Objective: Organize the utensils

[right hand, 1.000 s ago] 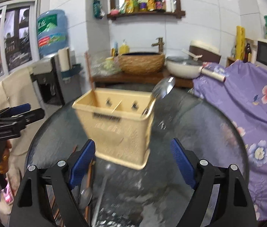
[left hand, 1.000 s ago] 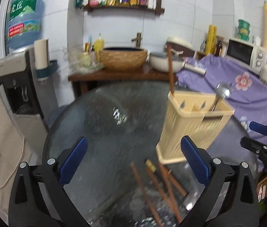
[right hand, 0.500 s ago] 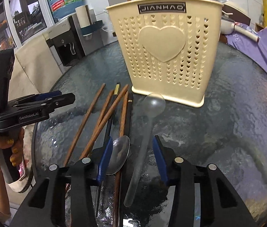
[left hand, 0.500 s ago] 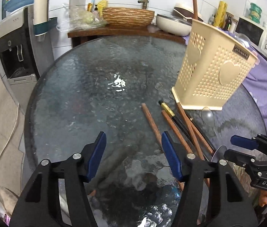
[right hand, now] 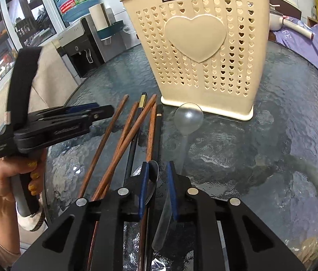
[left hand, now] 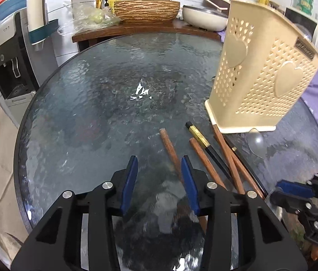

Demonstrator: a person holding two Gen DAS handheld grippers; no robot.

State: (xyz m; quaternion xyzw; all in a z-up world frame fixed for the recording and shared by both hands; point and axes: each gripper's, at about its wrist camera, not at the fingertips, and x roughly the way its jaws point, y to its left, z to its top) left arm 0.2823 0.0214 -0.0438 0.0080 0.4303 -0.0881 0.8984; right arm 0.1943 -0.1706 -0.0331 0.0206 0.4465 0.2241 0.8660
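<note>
A cream perforated utensil holder (left hand: 260, 72) (right hand: 201, 54) stands on the round glass table (left hand: 104, 113) with a chopstick and a spoon in it. Several brown and black chopsticks (left hand: 204, 155) (right hand: 123, 140) lie in front of it, beside a clear plastic spoon (right hand: 186, 124) and a metal spoon (right hand: 153, 180). My left gripper (left hand: 159, 171) is low over the glass, jaws partly closed, with the leftmost brown chopstick (left hand: 170, 149) by its right finger. My right gripper (right hand: 157, 176) has narrowed around the metal spoon's bowl; contact is unclear. It also shows in the left view (left hand: 294, 194).
A water dispenser (left hand: 3, 52) stands left of the table. A wooden counter behind holds a woven basin (left hand: 146, 10) and a rice cooker. A purple flowered cloth (right hand: 312, 43) lies to the right. The left gripper shows in the right wrist view (right hand: 68, 122).
Both grippers dropped low to the table and narrowed their jaws. The left one moved toward the leftmost chopstick; the right one closed in around the metal spoon.
</note>
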